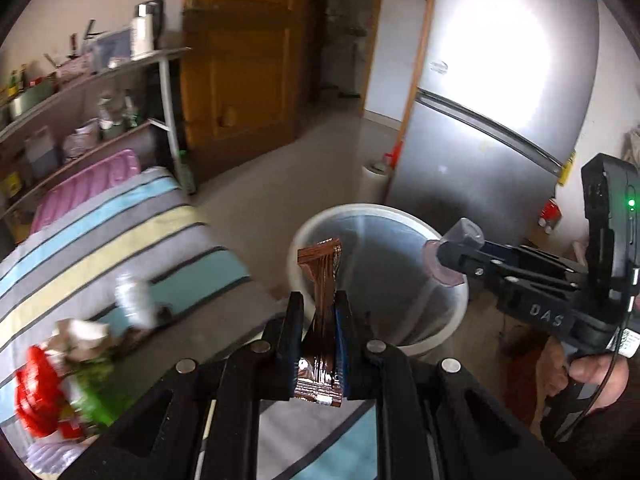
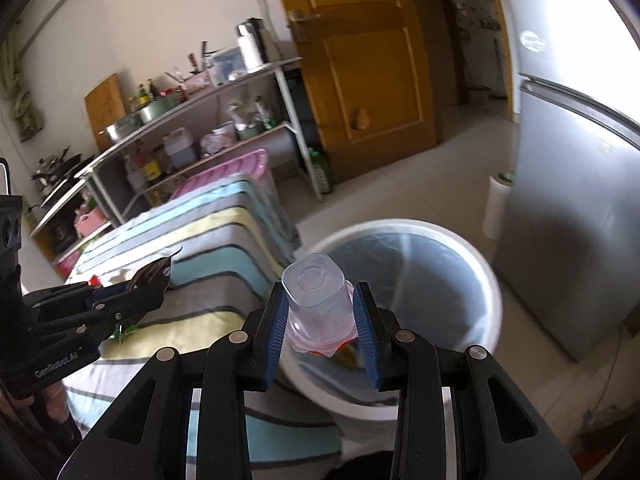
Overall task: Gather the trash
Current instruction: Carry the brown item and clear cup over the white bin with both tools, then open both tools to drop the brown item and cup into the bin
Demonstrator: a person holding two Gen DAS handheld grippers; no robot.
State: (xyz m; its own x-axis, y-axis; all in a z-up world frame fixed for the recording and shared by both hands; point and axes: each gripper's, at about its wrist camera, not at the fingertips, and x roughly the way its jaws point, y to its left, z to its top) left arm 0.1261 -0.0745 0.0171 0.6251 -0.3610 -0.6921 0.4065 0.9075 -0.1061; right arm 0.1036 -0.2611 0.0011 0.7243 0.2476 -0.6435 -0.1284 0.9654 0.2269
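My left gripper (image 1: 319, 312) is shut on a brown foil wrapper (image 1: 322, 276) that sticks up between its fingers, just short of the white trash bin (image 1: 304, 236). My right gripper (image 2: 320, 304) is shut on a clear plastic cup (image 2: 314, 288), held bottom-forward over the near rim of the bin (image 2: 486, 268). In the left wrist view the right gripper (image 1: 450, 254) carries the cup (image 1: 466, 232) above the bin's right rim. In the right wrist view the left gripper (image 2: 160, 284) holds the wrapper (image 2: 154, 272) over the striped cloth. The bin has a clear liner.
A table under a striped cloth (image 1: 120, 236) bears more litter: a crumpled white piece (image 1: 134, 298), red and green packets (image 1: 60, 392). A silver fridge (image 1: 492, 120) stands right of the bin, a paper roll (image 1: 374, 184) beside it. Metal shelves (image 2: 192, 120) and a wooden door (image 2: 360, 80) lie behind.
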